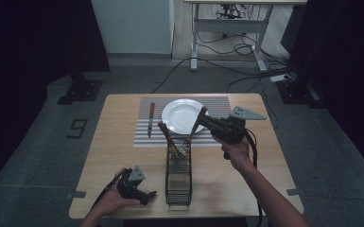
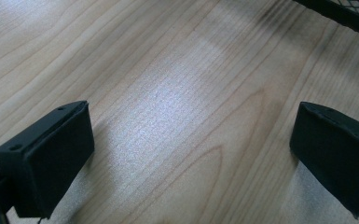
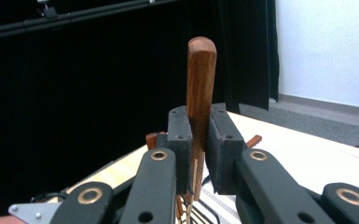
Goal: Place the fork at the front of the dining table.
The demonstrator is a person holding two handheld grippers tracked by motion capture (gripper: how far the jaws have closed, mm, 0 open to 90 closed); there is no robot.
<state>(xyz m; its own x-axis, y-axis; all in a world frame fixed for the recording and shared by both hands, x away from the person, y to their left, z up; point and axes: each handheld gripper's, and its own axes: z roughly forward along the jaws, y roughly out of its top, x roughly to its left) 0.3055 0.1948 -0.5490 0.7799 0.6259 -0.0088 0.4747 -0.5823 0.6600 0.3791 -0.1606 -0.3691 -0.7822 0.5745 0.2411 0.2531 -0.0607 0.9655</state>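
My right gripper (image 1: 203,121) is shut on the wooden handle of a fork (image 1: 194,127), which hangs tilted above the far end of a black wire basket (image 1: 178,182), tines down near the basket's top. In the right gripper view the handle (image 3: 200,79) stands upright, clamped by the gripper (image 3: 199,126). A second wooden-handled utensil (image 1: 166,135) leans in the basket. My left gripper (image 1: 146,195) rests on the table near the front edge, left of the basket. Its jaws stand open, and in the left gripper view the gripper (image 2: 191,154) has bare wood between them.
A white plate (image 1: 177,109) lies on a striped grey placemat (image 1: 217,106) at the far side of the wooden table (image 1: 113,151). A wooden-handled knife (image 1: 150,119) lies on the mat left of the plate. The basket's corner (image 2: 345,9) shows beyond the left jaws.
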